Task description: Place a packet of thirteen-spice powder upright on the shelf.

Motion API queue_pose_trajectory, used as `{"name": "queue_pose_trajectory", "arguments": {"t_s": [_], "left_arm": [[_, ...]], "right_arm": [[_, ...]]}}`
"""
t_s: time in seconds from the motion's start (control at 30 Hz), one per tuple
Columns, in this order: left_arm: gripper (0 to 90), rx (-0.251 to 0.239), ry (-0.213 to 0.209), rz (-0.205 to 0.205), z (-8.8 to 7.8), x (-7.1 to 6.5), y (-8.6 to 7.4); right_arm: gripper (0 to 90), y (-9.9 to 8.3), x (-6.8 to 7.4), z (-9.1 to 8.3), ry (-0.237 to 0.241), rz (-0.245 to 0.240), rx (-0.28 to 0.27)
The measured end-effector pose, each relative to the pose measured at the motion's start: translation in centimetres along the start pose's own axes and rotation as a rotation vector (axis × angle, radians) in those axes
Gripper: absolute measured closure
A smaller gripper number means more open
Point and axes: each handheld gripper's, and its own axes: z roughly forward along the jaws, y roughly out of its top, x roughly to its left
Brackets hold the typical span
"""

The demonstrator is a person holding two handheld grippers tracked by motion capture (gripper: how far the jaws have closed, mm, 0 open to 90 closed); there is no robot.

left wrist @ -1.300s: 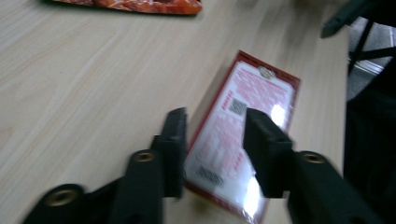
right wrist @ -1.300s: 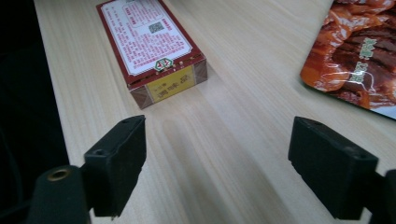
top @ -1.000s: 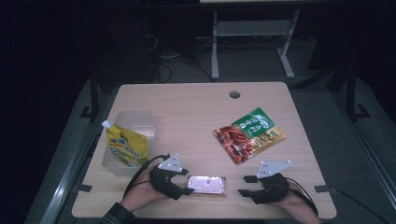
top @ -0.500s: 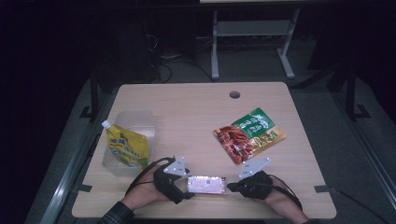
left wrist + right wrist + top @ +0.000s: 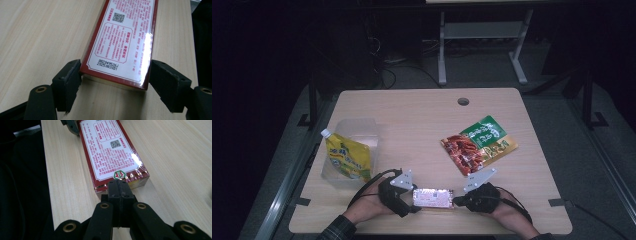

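A flat red-and-white box (image 5: 433, 197) lies near the table's front edge between my two grippers. My left gripper (image 5: 411, 196) holds its left end. In the left gripper view the box (image 5: 122, 37) sits between the jaws of the left gripper (image 5: 115, 72). The jaws have just been closing and both pads now touch its sides. My right gripper (image 5: 458, 200) is at the box's right end. In the right gripper view the right gripper (image 5: 117, 185) has its jaws shut together with nothing between them. Its tips rest against the near end of the box (image 5: 110, 152).
A clear plastic container (image 5: 359, 129) at the left holds a yellow spouted pouch (image 5: 346, 157). A red and green snack bag (image 5: 479, 145) lies right of centre. A cable hole (image 5: 463, 101) is near the table's (image 5: 412, 120) far edge.
My right gripper has moved left up to the box's right end and its jaws have shut. The left hand has stayed at the box's left end.
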Motion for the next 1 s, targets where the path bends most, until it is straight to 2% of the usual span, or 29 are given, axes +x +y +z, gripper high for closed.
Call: {"name": "queue_pose_trajectory", "arguments": {"t_s": [0.07,0.33,0.43,0.5,0.67,0.73,0.77,1.0], "left_arm": [[27.9,0.002,0.000,0.005,0.0,-0.1,0.0],[29.6,0.000,-0.007,0.026,-0.1,-0.4,0.1],[30.2,-0.011,-0.002,0.049,-0.5,-0.5,0.2],[30.4,-0.028,-0.003,0.045,-0.8,-0.6,0.3],[30.9,-0.066,0.004,0.066,-1.6,-0.8,0.7],[31.0,-0.083,0.006,0.065,-1.9,-0.8,0.7],[31.1,-0.088,0.010,0.073,-2.1,-0.8,0.8],[31.5,-0.149,0.017,0.082,-2.9,-1.2,1.4]], "right_arm": [[89.9,0.0,-0.1,0.1,-0.002,-0.014,0.008],[89.9,-0.1,-0.2,0.0,-0.009,-0.008,0.004],[89.9,-0.1,-0.3,0.0,-0.004,0.004,0.002],[89.9,-0.2,-0.4,0.0,-0.003,0.003,-0.003],[89.9,-0.1,-0.5,0.0,0.002,0.022,0.003],[90.0,-0.1,-0.7,0.1,-0.002,0.006,0.007],[89.9,0.0,-0.6,0.1,0.006,0.020,0.006],[89.9,0.1,-1.0,0.3,0.016,0.016,0.014]]}}
